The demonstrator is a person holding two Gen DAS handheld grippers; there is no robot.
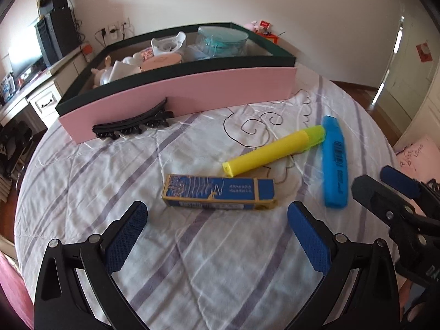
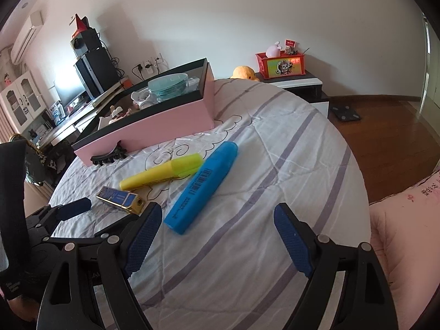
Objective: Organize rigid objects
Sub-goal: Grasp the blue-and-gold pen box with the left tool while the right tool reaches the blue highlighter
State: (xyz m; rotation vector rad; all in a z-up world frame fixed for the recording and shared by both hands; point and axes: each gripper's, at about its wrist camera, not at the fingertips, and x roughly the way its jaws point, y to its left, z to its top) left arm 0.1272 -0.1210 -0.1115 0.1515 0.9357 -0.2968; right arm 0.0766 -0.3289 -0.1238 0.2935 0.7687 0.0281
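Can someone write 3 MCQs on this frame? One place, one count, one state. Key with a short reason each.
1. Where does the black hair clip lie?
A. inside the box
B. on the bedspread against the pink box wall
C. on the blue highlighter

2. How many highlighters lie on the bedspread?
A. one
B. two
C. three

3. How does the right gripper stand?
A. shut on the blue highlighter
B. open, holding nothing
C. shut on the small blue and gold box

Key: 1 B, the clip rests at the foot of the pink box. 2 B, one yellow highlighter and one blue highlighter. 3 B, its pads stand wide apart with only bedspread between them; the small blue and gold box lies untouched.
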